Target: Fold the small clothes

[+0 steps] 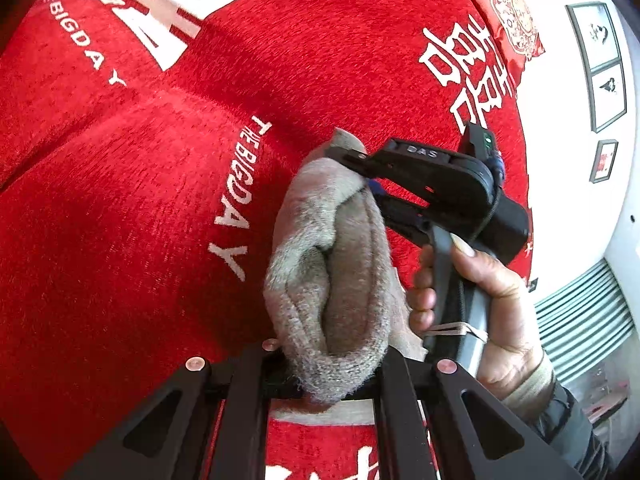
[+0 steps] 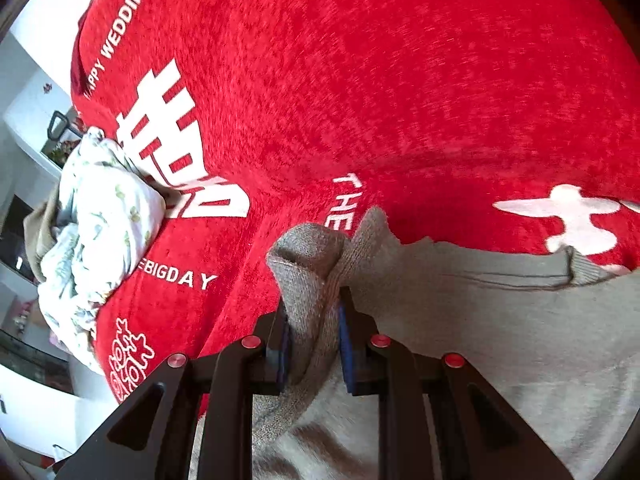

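Note:
A small grey knit garment (image 1: pixel 340 280) lies on a red cloth with white lettering (image 1: pixel 140 200). In the left wrist view my left gripper (image 1: pixel 328 388) is shut on a bunched edge of it, close to the camera. My right gripper (image 1: pixel 366 172) grips the far end of the same fold, its handle held in a hand (image 1: pixel 480 304). In the right wrist view my right gripper (image 2: pixel 314 344) is shut on a ribbed edge of the grey garment (image 2: pixel 500 320), which spreads flat to the right.
A crumpled white floral cloth (image 2: pixel 100 224) lies at the left edge of the red cloth (image 2: pixel 360 80). A red embroidered cushion (image 1: pixel 508 12) lies at the far right. White wall with framed pictures (image 1: pixel 600 60) and a radiator (image 1: pixel 584 316) stand beyond.

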`<action>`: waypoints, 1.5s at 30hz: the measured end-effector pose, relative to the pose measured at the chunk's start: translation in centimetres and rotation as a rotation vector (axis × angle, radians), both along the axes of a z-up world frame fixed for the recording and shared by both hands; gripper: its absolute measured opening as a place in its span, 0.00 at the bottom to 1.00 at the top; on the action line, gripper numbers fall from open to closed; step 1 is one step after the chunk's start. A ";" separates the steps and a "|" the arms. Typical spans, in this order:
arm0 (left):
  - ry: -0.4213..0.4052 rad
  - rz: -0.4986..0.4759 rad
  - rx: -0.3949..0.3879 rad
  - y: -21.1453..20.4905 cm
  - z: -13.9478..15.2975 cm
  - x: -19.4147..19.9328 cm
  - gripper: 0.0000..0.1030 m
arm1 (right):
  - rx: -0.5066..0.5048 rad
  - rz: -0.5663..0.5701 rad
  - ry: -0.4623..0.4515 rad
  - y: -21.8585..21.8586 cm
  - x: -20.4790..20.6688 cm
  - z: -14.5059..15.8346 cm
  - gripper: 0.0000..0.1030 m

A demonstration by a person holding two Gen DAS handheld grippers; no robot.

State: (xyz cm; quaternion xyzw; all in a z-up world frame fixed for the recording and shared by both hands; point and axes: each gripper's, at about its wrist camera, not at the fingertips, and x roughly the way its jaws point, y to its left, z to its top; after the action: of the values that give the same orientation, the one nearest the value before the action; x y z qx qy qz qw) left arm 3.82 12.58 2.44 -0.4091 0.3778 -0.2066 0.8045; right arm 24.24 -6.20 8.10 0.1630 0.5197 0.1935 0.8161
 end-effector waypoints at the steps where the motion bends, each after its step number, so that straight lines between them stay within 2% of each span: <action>1: -0.003 0.006 0.017 -0.5 0.4 -0.2 0.09 | 0.005 -0.003 -0.002 -0.5 -0.1 0.2 0.21; 4: -0.010 0.010 0.061 -1.8 1.5 -0.6 0.09 | 0.030 -0.012 -0.008 -1.9 -0.6 0.9 0.21; 7: -0.024 0.004 0.138 -3.5 3.1 -1.2 0.09 | 0.042 -0.015 -0.022 -3.2 -1.1 1.8 0.21; 14: -0.049 -0.055 0.268 -8.8 5.6 -2.0 0.09 | 0.096 -0.049 -0.040 -6.7 -1.9 3.5 0.21; 19: -0.051 -0.087 0.300 -11.2 6.1 -1.9 0.09 | 0.137 -0.078 -0.038 -9.2 -2.2 3.9 0.21; 32: -0.049 -0.159 0.466 -17.3 6.0 -2.0 0.09 | 0.143 -0.103 -0.053 -14.2 -3.6 3.9 0.21; 45: -0.050 -0.209 0.541 -21.2 6.3 -2.2 0.09 | 0.149 -0.112 -0.068 -17.6 -4.7 4.2 0.21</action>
State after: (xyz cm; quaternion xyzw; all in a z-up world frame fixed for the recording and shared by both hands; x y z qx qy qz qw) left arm 1.58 -8.62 8.75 -0.1333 0.4393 -0.1900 0.8679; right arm 19.52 -23.77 12.29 0.2453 0.4660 0.1911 0.8283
